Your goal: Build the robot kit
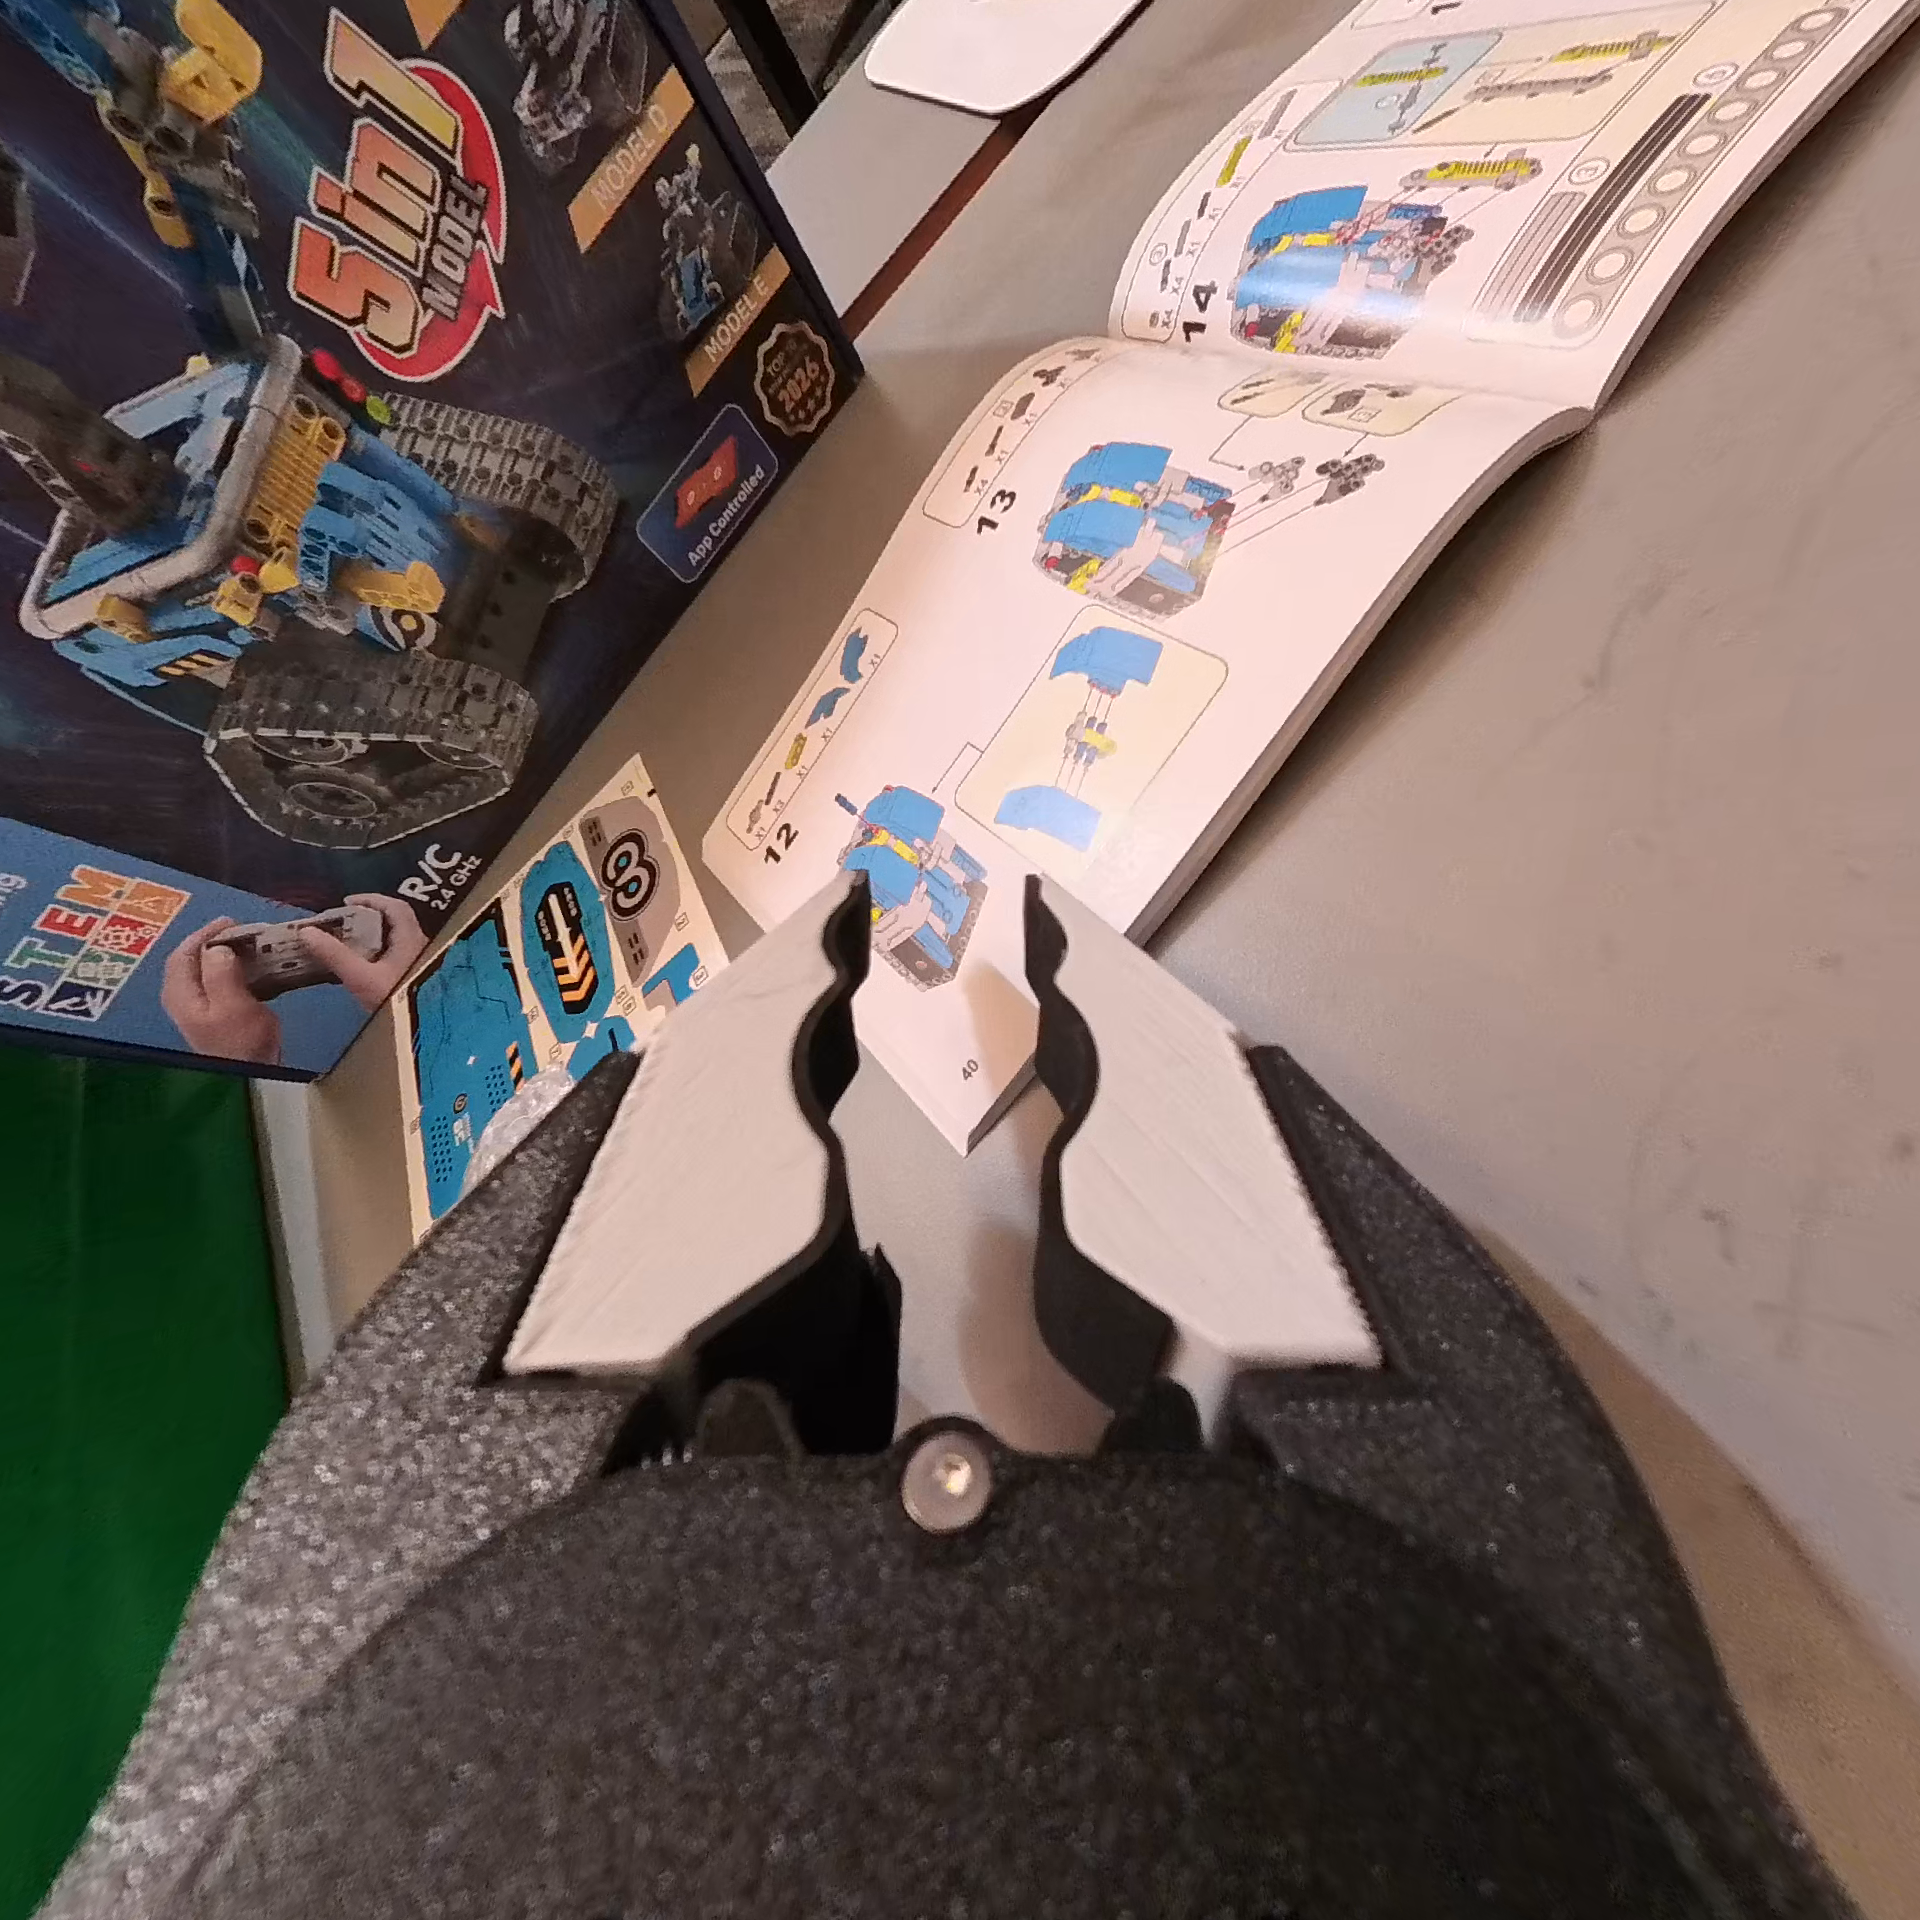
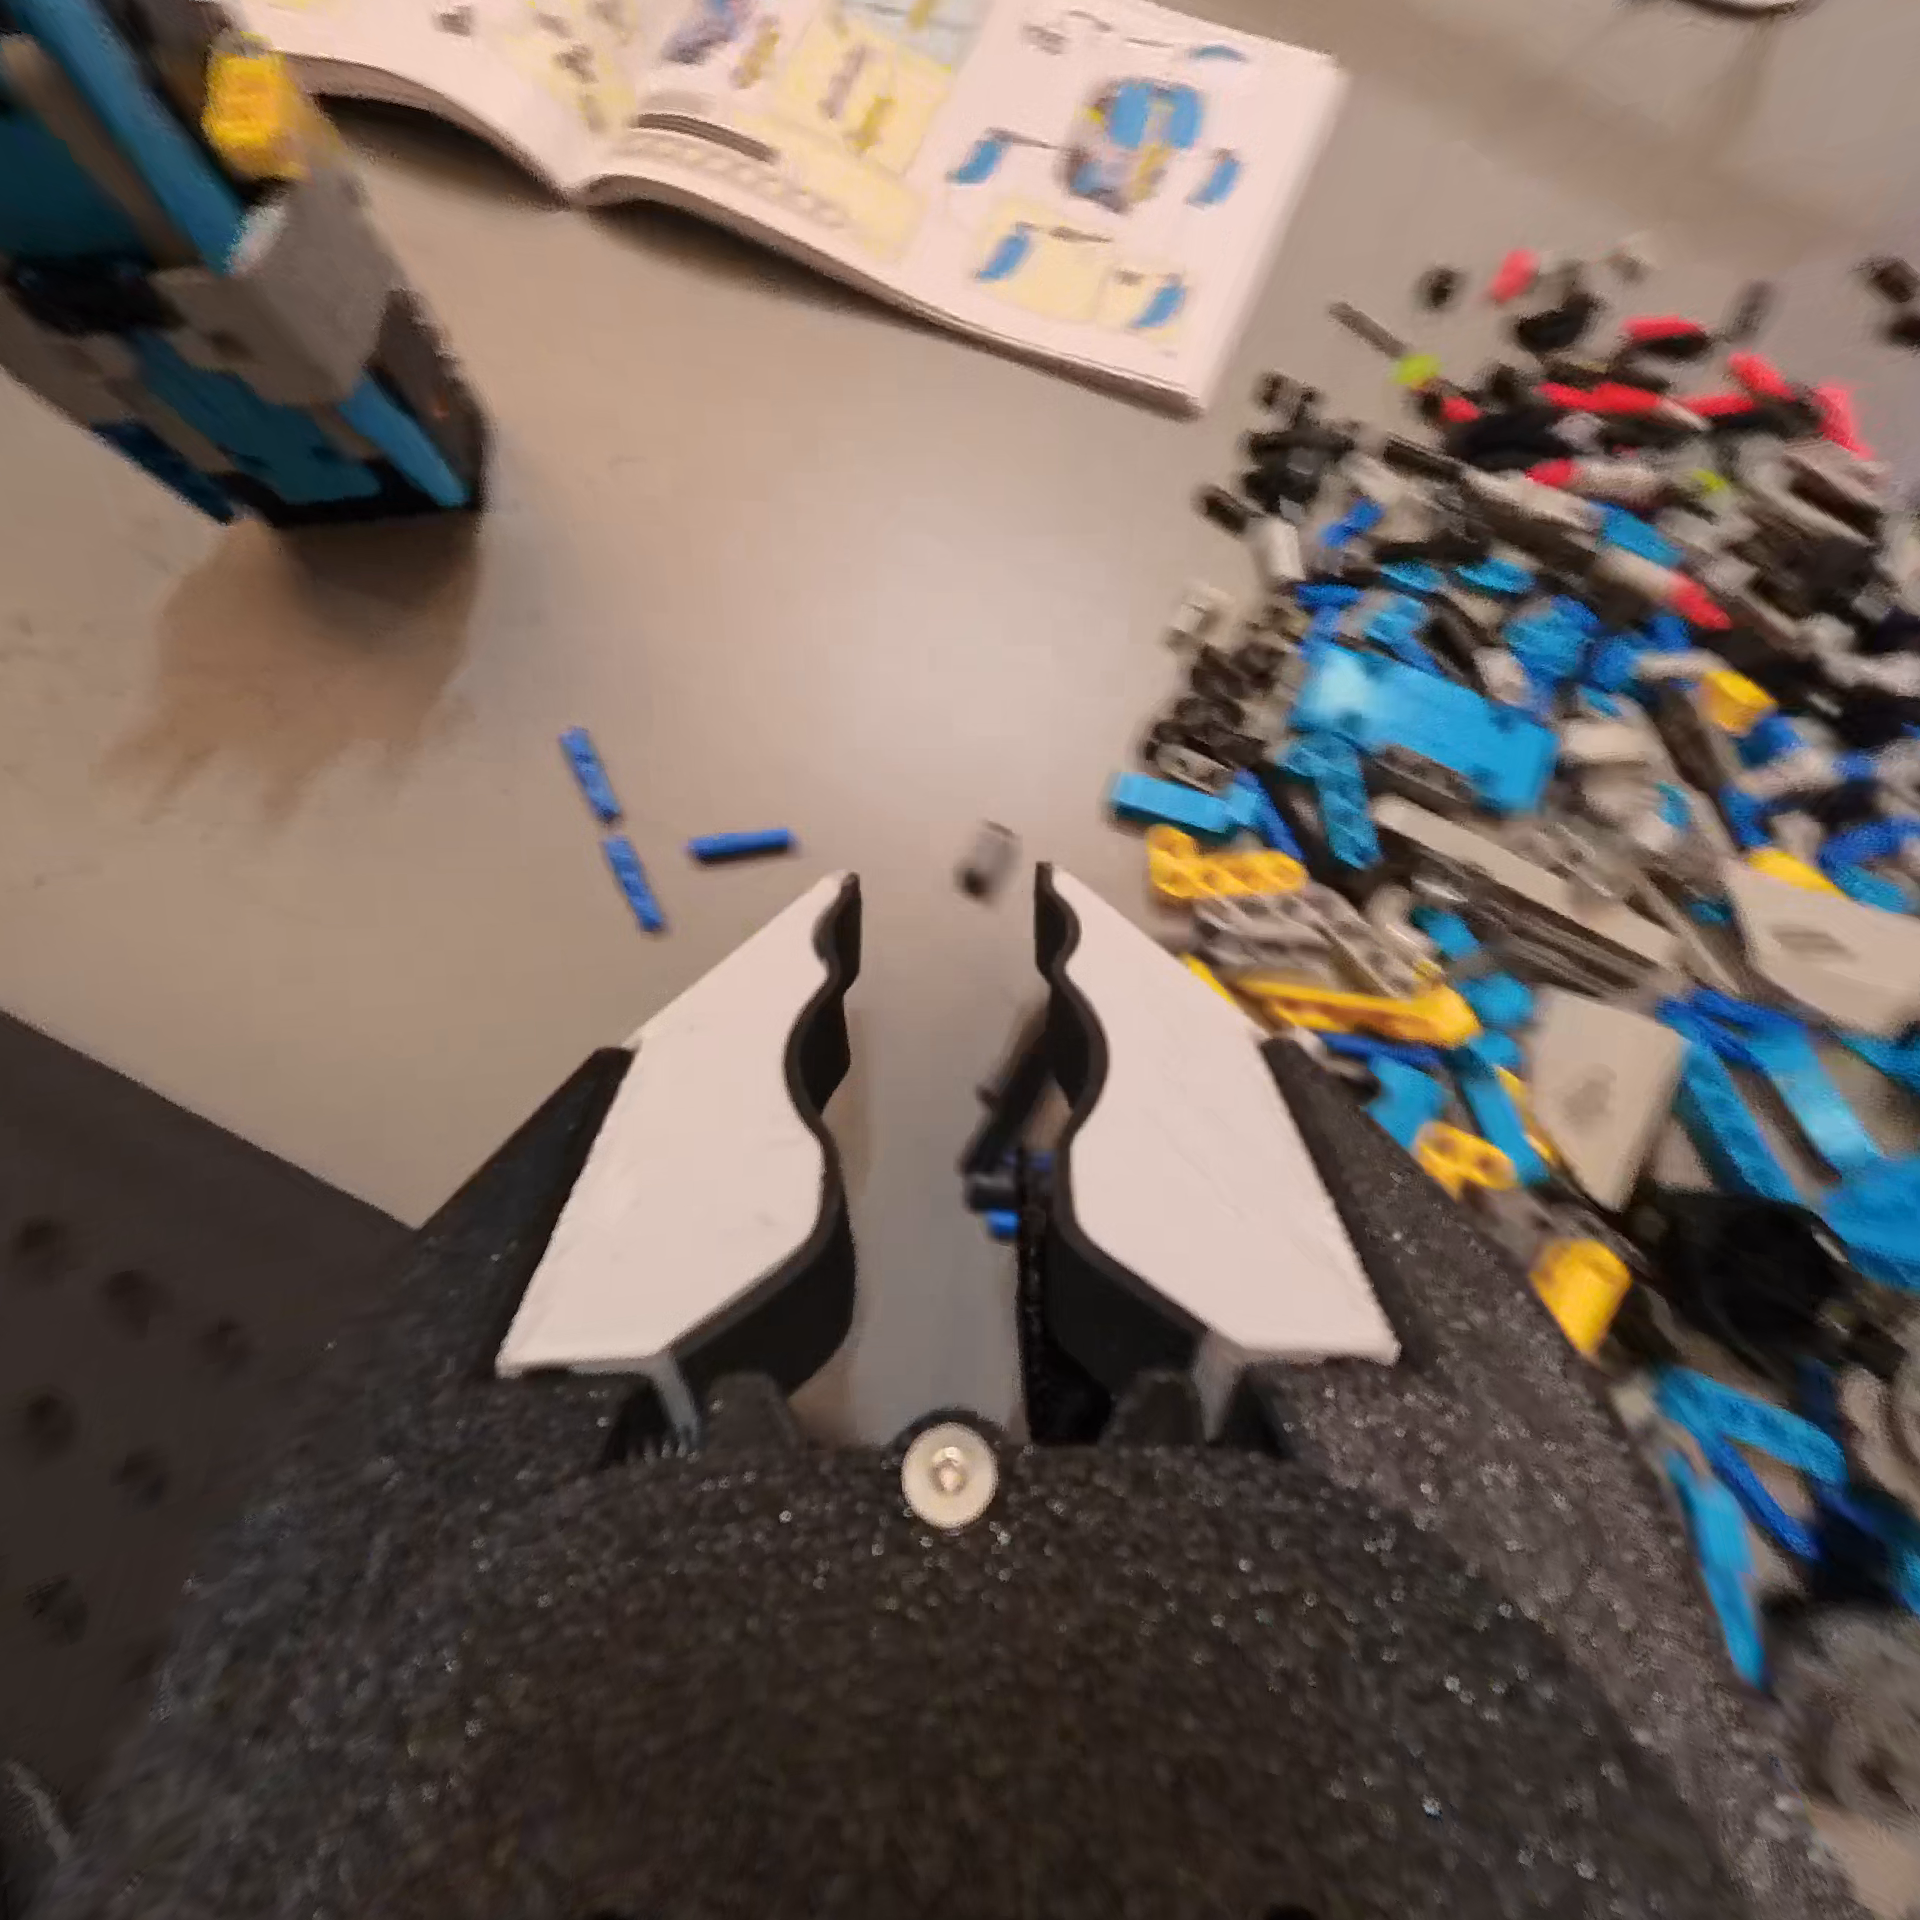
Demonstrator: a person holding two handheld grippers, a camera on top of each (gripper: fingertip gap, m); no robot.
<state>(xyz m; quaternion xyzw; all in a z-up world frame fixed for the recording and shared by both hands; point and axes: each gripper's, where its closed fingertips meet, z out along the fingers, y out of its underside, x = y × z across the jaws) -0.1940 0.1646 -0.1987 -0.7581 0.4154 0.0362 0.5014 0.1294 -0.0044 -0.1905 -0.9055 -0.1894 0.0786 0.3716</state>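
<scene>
- left gripper (image 1: 945, 894) fingers apart, nothing between them, hovering over the near corner of an open instruction booklet (image 1: 1091, 665).
- sticker sheet (image 1: 561, 987) left of the fingers, printed toy box (image 1: 343, 468) beyond it; writing present, not transcribed.
- right gripper (image 2: 948, 894) also gaping, empty; small grey piece (image 2: 987, 857) just past the tips.
- three blue pins (image 2: 634, 831) left of the fingers, loose brick pile (image 2: 1558, 790) right.
- part-built blue model (image 2: 229, 312) far left; build looks unfinished, many pieces unused.

A hobby worktable, possibly in a lab: loose building bricks (image 2: 1558, 790) lying at three o'clock, instruction booklet (image 1: 1143, 644) lying open at twelve.
</scene>
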